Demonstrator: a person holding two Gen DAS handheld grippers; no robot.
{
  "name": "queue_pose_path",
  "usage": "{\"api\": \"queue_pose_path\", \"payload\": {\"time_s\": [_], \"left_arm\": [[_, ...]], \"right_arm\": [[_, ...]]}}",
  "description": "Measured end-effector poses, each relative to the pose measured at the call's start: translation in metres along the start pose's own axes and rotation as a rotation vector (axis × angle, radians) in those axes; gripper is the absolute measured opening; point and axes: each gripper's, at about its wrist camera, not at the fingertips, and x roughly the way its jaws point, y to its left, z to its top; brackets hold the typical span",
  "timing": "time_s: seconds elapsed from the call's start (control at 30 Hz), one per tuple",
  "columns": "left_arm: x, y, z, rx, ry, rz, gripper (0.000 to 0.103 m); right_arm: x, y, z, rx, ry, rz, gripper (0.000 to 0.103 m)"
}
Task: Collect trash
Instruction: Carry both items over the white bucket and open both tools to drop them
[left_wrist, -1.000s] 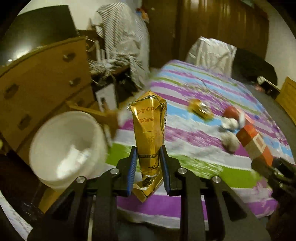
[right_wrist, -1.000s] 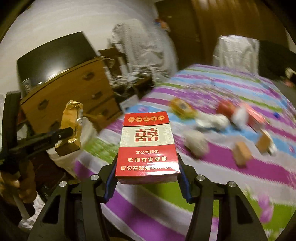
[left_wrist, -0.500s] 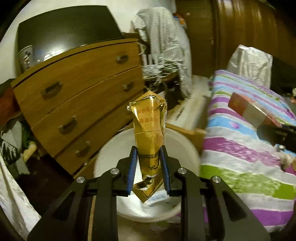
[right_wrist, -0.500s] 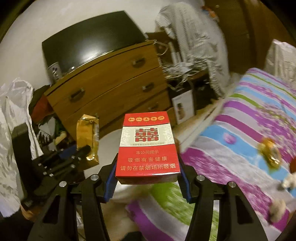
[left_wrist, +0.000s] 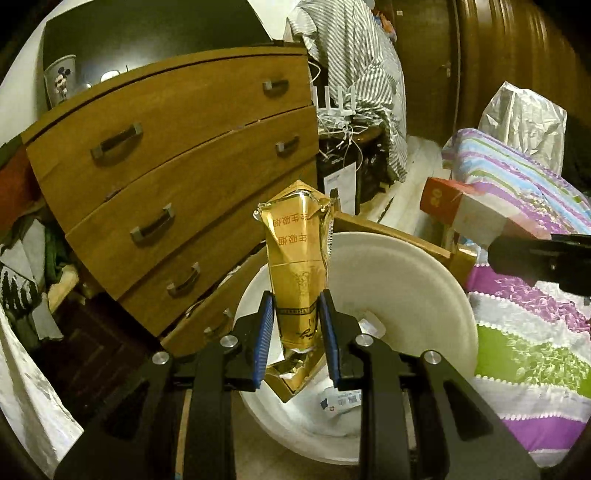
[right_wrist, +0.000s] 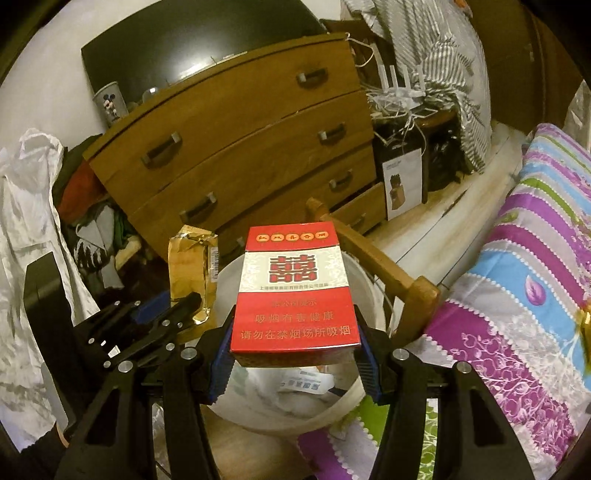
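Note:
My left gripper is shut on a crumpled gold cigarette pack and holds it upright over the white bin. My right gripper is shut on a red cigarette box and holds it above the same white bin, which has white paper scraps inside. The gold pack and left gripper show at the left in the right wrist view. The red box shows at the right in the left wrist view.
A wooden chest of drawers stands behind the bin. A bed with a striped cover lies to the right. A wooden chair frame sits between bin and bed. Clothes are piled at the left.
Both grippers swung left from the bed toward the drawers and now hang over the white bin, each still holding its pack.

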Motion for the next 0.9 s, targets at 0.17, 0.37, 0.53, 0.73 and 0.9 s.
{"api": "queue_pose_path", "payload": {"time_s": [0.17, 0.37, 0.53, 0.73, 0.9], "left_arm": [[0.008, 0.004, -0.001, -0.006, 0.008, -0.005, 0.024], [0.015, 0.006, -0.003, -0.006, 0.017, -0.009, 0.024], [0.017, 0.006, -0.003, -0.006, 0.019, -0.010, 0.024], [0.023, 0.008, -0.003, -0.017, 0.026, 0.015, 0.030], [0.036, 0.014, -0.004, -0.045, 0.074, 0.006, 0.035]], "right_arm": [[0.011, 0.001, -0.002, -0.003, 0.020, 0.003, 0.057], [0.018, 0.001, -0.004, 0.002, 0.035, 0.012, 0.058], [0.020, 0.008, -0.003, -0.007, 0.031, 0.024, 0.058], [0.024, 0.004, -0.001, -0.013, 0.030, 0.046, 0.059], [0.027, -0.008, -0.002, 0.032, 0.027, 0.064, 0.062]]}}
